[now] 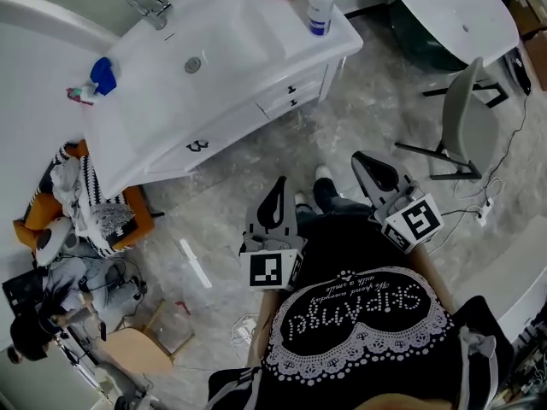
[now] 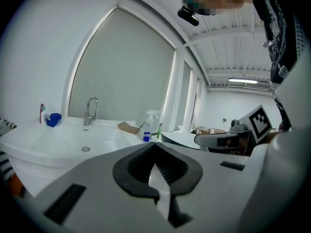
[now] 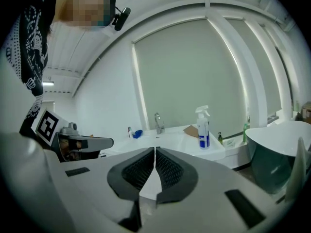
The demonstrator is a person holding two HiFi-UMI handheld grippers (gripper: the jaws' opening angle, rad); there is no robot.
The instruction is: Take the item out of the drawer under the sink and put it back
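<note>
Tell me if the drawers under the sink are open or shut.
Shut: in the head view the drawer fronts sit flush with the cabinet.

White sink (image 1: pixel 235 45); blue cup (image 1: pixel 102 75) on its rim; white, blue-labelled spray bottle (image 1: pixel 320 7) at its corner; grey veined floor (image 1: pixel 376 92) beside it.
</note>
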